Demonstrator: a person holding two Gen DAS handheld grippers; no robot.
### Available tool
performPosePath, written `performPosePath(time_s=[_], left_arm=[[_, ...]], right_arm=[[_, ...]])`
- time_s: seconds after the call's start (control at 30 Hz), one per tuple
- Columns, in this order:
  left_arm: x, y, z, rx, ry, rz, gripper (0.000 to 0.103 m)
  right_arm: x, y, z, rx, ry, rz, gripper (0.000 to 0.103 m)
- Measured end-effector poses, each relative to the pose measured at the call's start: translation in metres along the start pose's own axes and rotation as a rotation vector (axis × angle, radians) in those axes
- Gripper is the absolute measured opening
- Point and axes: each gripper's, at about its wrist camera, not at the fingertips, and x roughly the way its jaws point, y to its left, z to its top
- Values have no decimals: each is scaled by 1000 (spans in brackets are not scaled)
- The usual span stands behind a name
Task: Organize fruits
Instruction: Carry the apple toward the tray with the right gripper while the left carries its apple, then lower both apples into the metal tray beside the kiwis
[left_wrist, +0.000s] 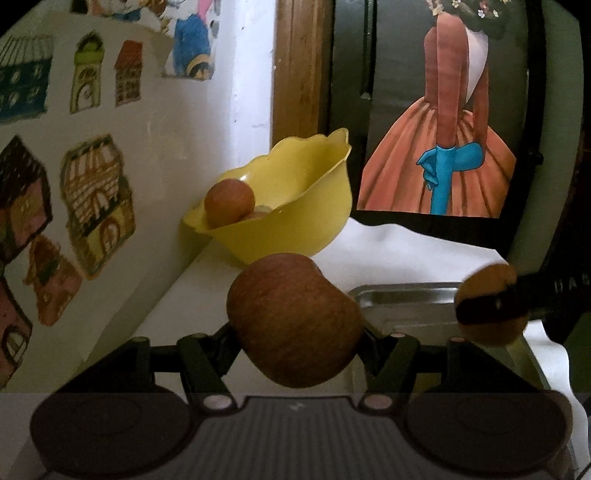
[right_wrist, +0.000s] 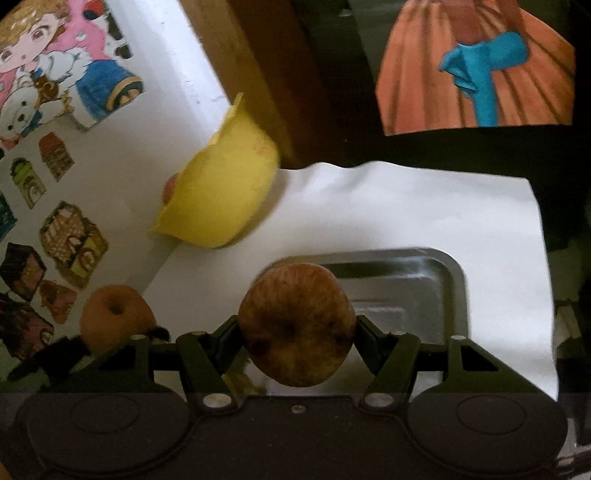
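Gripping one apple in each claw, above the metal tray (right_wrist: 424, 280).

Left claw (left_wrist: 295, 332) clamping a reddish apple (left_wrist: 295, 321) between its fingers; right claw (right_wrist: 297, 332) clamping a streaked apple (right_wrist: 297, 325); hovering near the yellow bowl (left_wrist: 295, 206) holding another fruit (left_wrist: 229, 201).

Three apples (left_wrist: 295, 321), one bowl (left_wrist: 295, 206), one tray (right_wrist: 424, 288)

A white sheet (right_wrist: 406, 206), slightly rippled along its far edge, covers the supporting surface. On it rests a yellow plastic bowl with a scalloped rim (left_wrist: 295, 221), set in the far left corner against the sticker-covered white wall. Nearer and to the right lies a shiny rectangular metal tray with rounded corners (right_wrist: 436, 280), well apart from the bowl.
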Motion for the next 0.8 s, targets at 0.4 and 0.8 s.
performPosePath(time_s=[0.4, 0.8], left_arm=[[4, -42, 11, 52, -31, -58, 69], [21, -71, 5, 101, 23, -93, 68]], right_arm=[[-10, -20, -18, -36, -3, -36, 66], [-12, -32, -32, -65, 19, -46, 66]])
